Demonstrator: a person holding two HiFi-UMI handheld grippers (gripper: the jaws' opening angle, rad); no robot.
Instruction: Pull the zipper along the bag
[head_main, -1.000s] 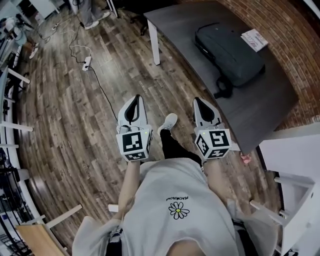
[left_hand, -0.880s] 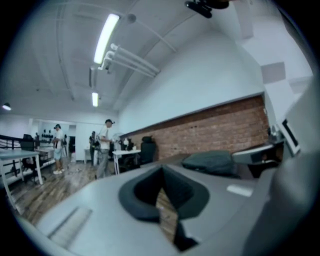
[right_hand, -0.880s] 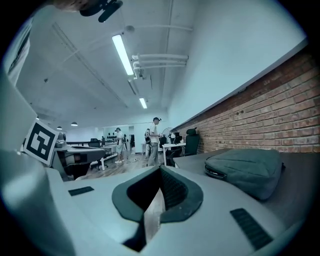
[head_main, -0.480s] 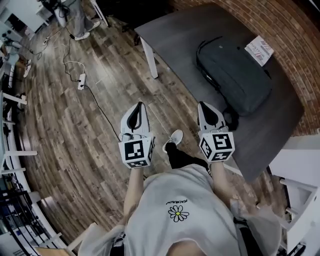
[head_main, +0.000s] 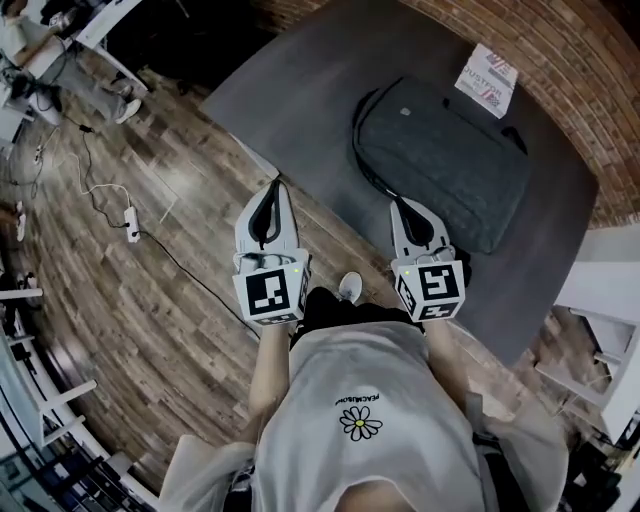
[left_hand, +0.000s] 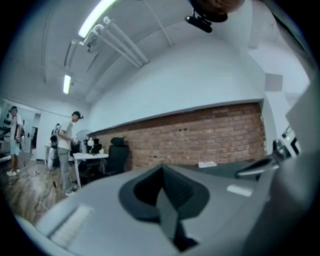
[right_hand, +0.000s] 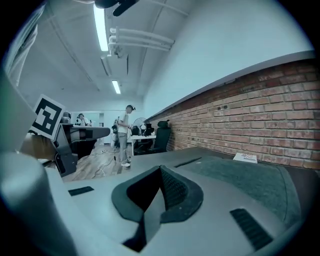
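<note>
Dark grey fabric bag (head_main: 440, 165) lies flat on the dark grey tabletop (head_main: 300, 90), upper centre-right of the head view, long side running diagonally. White printed card (head_main: 487, 80) sits on the table just beyond the bag's far end, near the red brick wall (head_main: 585, 60). Left gripper (head_main: 272, 188), centre-left, has its jaws pressed together with nothing between them, over the wood plank floor (head_main: 150, 300) by the table edge. Right gripper (head_main: 400, 205), centre-right, is likewise closed and empty, tip near the bag's near edge, not touching it.
</note>
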